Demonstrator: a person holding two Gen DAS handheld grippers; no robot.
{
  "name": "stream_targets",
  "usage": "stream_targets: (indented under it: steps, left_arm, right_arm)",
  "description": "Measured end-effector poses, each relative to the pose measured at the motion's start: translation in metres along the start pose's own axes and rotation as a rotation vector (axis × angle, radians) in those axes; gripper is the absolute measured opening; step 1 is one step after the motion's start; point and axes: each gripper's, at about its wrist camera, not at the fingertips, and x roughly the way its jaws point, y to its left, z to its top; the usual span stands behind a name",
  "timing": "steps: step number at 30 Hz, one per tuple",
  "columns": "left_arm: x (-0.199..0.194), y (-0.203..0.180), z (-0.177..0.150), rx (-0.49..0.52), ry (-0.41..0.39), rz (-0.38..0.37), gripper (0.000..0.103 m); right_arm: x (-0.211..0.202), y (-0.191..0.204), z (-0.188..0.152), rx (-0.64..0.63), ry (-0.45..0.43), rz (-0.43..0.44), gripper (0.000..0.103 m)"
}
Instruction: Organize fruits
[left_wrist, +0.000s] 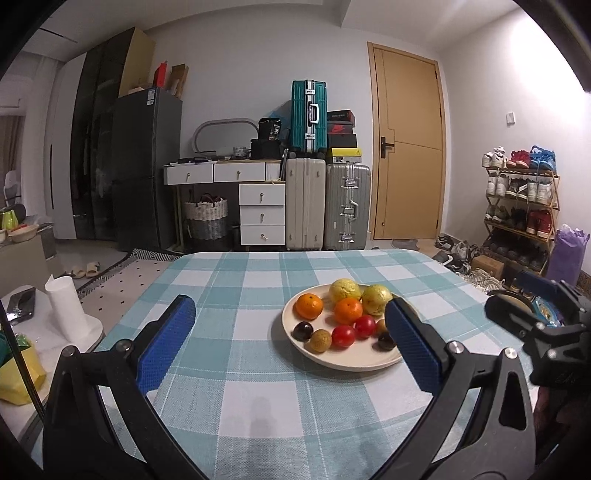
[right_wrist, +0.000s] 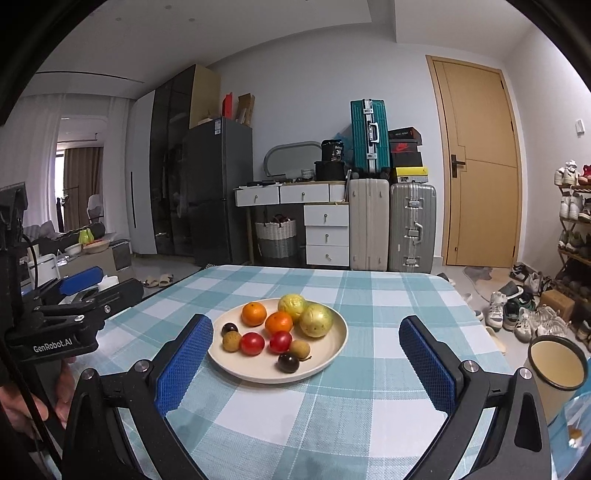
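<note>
Blue-padded and black-framed, the left tongs (left_wrist: 288, 339) are gaping wide at the bottom of the left wrist view, gripping nothing, with one pad (left_wrist: 166, 341) sitting lower left and the other overlapping the near right rim of the plate (left_wrist: 354, 363). The right tongs (right_wrist: 306, 363) are likewise spreading wide and bare at the bottom of the right wrist view, with the plate (right_wrist: 255, 373) lying just beyond the left pad. Both are hovering over the table (left_wrist: 258, 406), which is wearing a teal-and-white checked cloth.

On the cream plate at mid-frame, two oranges (right_wrist: 254, 314) are sitting beside two yellow-green round fruits (right_wrist: 316, 320) toward the back. Two red tomatoes (right_wrist: 252, 343) are lying in the middle, and two tan longans (right_wrist: 231, 341) and two dark plums (right_wrist: 288, 362) are resting around them near the front. A cup (right_wrist: 557, 363) is standing at the right edge of the right wrist view, well apart from the plate.
</note>
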Motion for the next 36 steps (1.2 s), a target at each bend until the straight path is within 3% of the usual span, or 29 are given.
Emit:
stream_targets:
  steps: [12, 18, 22, 36]
  left_arm:
    - [0.021, 0.01, -0.022, -0.017, 0.025, -0.005, 0.102]
    - [0.027, 0.012, -0.022, -0.023, 0.063, 0.005, 0.102]
    - [0.022, 0.005, -0.024, 0.012, 0.026, 0.002, 0.103]
    - [0.022, 0.005, -0.024, 0.006, 0.033, 0.002, 0.102]
  right_arm:
    - [0.002, -0.001, -0.009, 0.003, 0.004, -0.004, 0.103]
    - [0.015, 0.006, -0.013, -0.033, 0.065, -0.017, 0.103]
    - [0.014, 0.005, -0.014, -0.037, 0.055, -0.017, 0.103]
    - [0.01, 0.003, -0.012, -0.034, 0.047, -0.01, 0.103]
